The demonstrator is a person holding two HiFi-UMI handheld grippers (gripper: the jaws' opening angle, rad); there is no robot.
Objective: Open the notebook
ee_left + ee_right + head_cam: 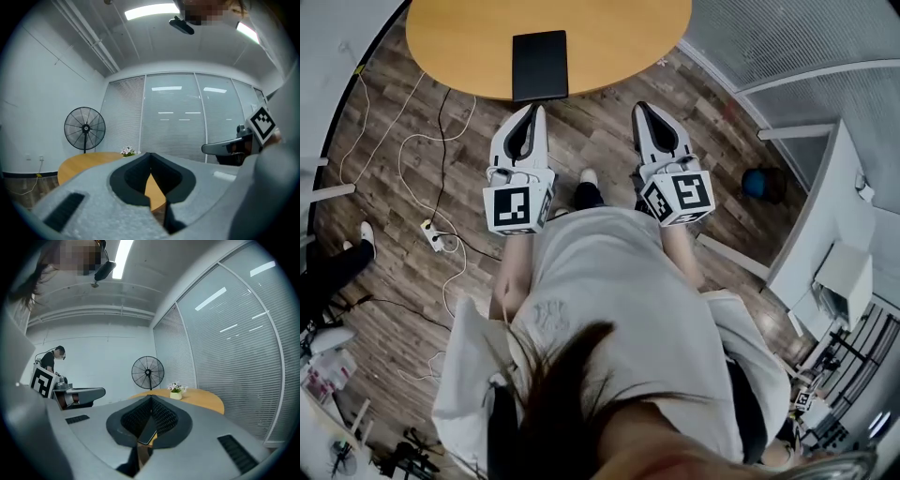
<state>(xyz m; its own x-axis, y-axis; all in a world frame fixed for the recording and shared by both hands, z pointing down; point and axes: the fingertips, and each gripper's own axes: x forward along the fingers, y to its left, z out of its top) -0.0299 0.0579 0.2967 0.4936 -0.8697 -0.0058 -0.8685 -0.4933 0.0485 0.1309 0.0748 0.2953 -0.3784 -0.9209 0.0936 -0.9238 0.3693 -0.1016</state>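
A closed black notebook is seen lying flat on the oval wooden table, right at the rim nearest the person; whether its near edge overhangs that rim cannot be settled. The left gripper and the right gripper are held level over the floor just short of the table, the notebook lying ahead of the gap between them and touched by neither. In each gripper view the jaw tips are seen pressed together with nothing caught between them, and in the right gripper view the notebook shows as a dark slab through the opening behind the tips. The notebook is judged to be thin and light, with a fairly stiff, smooth cover, so it is likely to slide on the polished wood if it is pushed from one side only. The cover would best be taken at its free edge, opposite the spine, but which edge that is cannot be told from here. It is expected that the jaws will have to be parted first, and that the block of pages should be pinned by one gripper while the cover is lifted by the other.
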